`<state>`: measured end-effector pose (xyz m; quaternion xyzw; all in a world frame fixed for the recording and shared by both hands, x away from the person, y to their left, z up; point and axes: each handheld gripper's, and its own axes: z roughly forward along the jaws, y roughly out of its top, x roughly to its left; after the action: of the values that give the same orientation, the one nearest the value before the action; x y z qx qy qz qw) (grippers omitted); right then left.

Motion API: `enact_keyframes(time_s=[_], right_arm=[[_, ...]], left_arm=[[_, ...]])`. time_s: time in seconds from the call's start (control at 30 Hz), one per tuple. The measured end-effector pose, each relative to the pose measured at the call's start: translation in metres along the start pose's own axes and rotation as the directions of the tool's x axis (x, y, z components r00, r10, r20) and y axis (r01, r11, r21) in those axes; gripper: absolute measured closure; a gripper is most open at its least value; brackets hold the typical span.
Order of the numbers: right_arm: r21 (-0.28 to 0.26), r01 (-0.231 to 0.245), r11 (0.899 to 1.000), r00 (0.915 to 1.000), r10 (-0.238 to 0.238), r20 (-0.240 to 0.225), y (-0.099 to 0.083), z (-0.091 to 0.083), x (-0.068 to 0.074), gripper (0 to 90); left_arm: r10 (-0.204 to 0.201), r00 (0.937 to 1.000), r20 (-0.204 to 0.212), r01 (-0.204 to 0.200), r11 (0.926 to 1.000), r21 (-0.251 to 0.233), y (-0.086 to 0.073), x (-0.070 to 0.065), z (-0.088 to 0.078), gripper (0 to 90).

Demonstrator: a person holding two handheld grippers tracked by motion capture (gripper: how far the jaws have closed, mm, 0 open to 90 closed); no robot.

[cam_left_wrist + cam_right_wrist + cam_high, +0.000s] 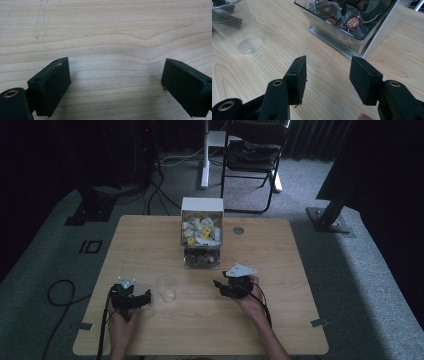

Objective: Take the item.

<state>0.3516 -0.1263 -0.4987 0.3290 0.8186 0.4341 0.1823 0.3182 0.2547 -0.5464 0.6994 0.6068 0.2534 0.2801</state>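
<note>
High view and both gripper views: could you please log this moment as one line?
left gripper: open, empty | right gripper: open, empty | cup: upright between them | tea bag box: behind

Both forearms are bare, with no sleeves showing. The left gripper (131,296) and the right gripper (233,285) are black, each topped by a grey three-cornered plate and trailing a black cable. Their jaws are flat rectangular black blocks with small screw holes, and brass-ringed holes sit in the arms behind them.

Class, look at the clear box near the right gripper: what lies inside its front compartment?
The clear box holds tea bags with dark red tags and strings in see-through sachets. Bags lower in the pile are covered, so their number cannot be told.
</note>
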Motion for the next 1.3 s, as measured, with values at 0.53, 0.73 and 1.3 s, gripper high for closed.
enact_keyframes(time_s=[0.53,0.73,1.3], right_arm=[[-0.038,0.016,0.999,0.9996,-0.017,-0.024,0.022,0.015,0.006,45.1],[-0.043,0.017,0.999,0.9995,-0.018,-0.027,0.028,0.021,0.005,45.2],[-0.043,0.051,0.998,0.9984,-0.052,-0.022,0.041,0.044,0.006,45.6]], left_arm=[[-0.001,1.0,0.0,0.001,1.0,-0.001,0.0,0.0,0.0,9.3],[-0.001,1.0,0.0,0.001,1.0,-0.001,0.0,0.0,0.0,9.3],[-0.001,1.0,0.0,0.001,1.0,-0.001,0.0,0.0,0.0,9.3]])
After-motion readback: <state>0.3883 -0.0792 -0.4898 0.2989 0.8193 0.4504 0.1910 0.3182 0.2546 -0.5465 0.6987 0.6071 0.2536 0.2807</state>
